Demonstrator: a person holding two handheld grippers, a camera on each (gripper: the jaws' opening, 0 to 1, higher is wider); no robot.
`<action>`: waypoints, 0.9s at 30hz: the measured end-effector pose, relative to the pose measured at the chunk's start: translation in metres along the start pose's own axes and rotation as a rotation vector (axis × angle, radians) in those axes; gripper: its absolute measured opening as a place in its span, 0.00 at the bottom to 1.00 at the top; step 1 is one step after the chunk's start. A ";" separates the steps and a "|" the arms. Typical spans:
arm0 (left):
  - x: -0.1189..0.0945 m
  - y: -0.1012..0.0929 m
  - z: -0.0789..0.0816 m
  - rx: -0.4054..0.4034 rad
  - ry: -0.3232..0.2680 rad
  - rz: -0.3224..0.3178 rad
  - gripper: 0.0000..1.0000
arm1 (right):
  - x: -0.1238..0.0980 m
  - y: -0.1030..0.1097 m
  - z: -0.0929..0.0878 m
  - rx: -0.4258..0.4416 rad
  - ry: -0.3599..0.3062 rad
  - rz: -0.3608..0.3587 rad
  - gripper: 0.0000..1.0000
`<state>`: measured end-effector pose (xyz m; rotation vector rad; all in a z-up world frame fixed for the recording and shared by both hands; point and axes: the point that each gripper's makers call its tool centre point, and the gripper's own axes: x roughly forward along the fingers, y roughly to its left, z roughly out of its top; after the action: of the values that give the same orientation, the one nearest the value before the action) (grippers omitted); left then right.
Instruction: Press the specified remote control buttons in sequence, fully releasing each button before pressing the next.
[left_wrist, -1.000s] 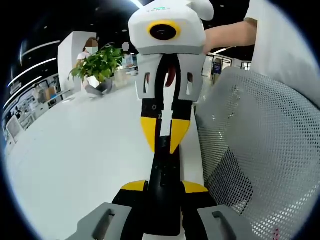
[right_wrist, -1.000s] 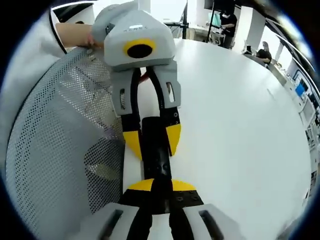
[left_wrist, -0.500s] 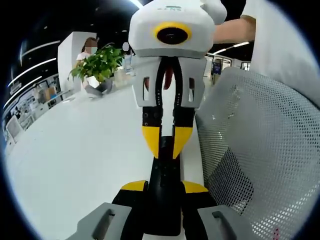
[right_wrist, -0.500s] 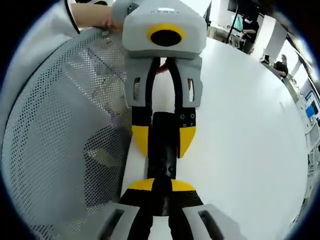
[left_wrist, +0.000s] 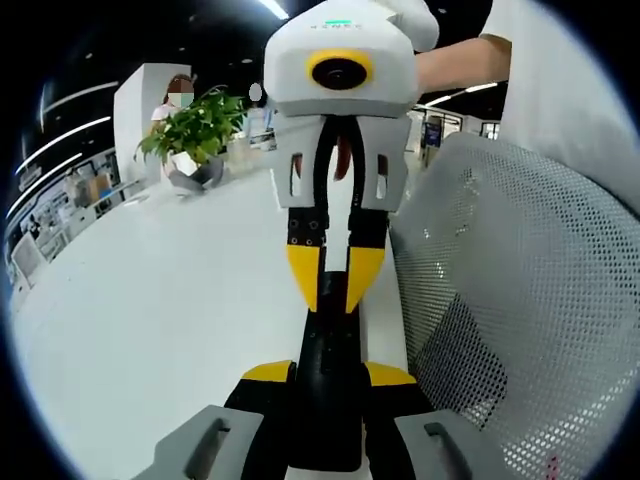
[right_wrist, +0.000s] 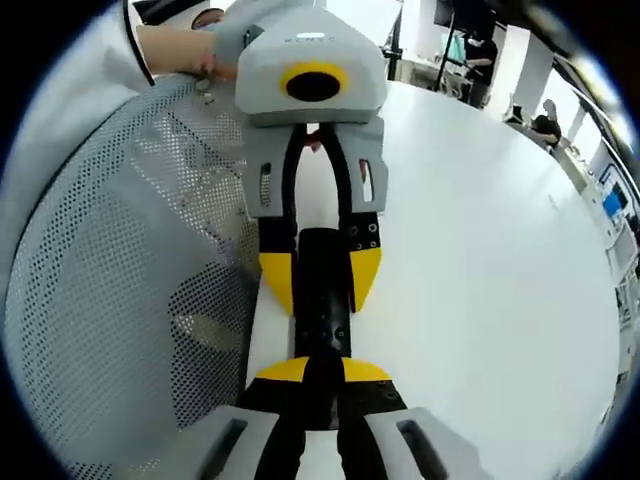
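Observation:
A long black remote control (left_wrist: 328, 338) lies lengthwise along the edge of a white table (left_wrist: 170, 320), between the two grippers, which face each other. My left gripper (left_wrist: 329, 373) is shut on the remote's near end, one yellow-tipped jaw on each long side. From above, my right gripper (left_wrist: 333, 285) comes down with its jaws nearly together, tips resting on the remote's top face. In the right gripper view the remote (right_wrist: 322, 310) runs from my right gripper (right_wrist: 324, 369) up to the left gripper (right_wrist: 320, 280), which clasps it. The buttons are hidden.
A grey mesh chair back (left_wrist: 520, 300) stands close beside the table edge and the remote, also as the chair back (right_wrist: 110, 290). A potted plant (left_wrist: 195, 130) sits far back on the table. The person's hand (right_wrist: 180, 50) holds the left gripper. People stand in the distance.
The right gripper has crept a little along the remote toward the left gripper, tips staying on it. The left gripper has kept its hold.

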<state>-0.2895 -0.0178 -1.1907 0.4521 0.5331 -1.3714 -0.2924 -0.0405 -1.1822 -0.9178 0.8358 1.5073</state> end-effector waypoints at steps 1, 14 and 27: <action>0.000 0.000 0.000 -0.001 -0.001 0.000 0.25 | 0.000 0.000 -0.001 0.004 0.002 0.000 0.07; 0.000 0.000 0.000 0.003 -0.004 -0.005 0.25 | 0.002 -0.001 -0.002 -0.012 0.068 0.007 0.06; -0.001 0.000 -0.001 0.001 -0.004 -0.001 0.25 | -0.001 0.000 -0.005 -0.017 0.000 -0.021 0.05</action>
<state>-0.2895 -0.0168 -1.1910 0.4500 0.5287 -1.3731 -0.2917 -0.0450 -1.1835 -0.9360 0.8123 1.4980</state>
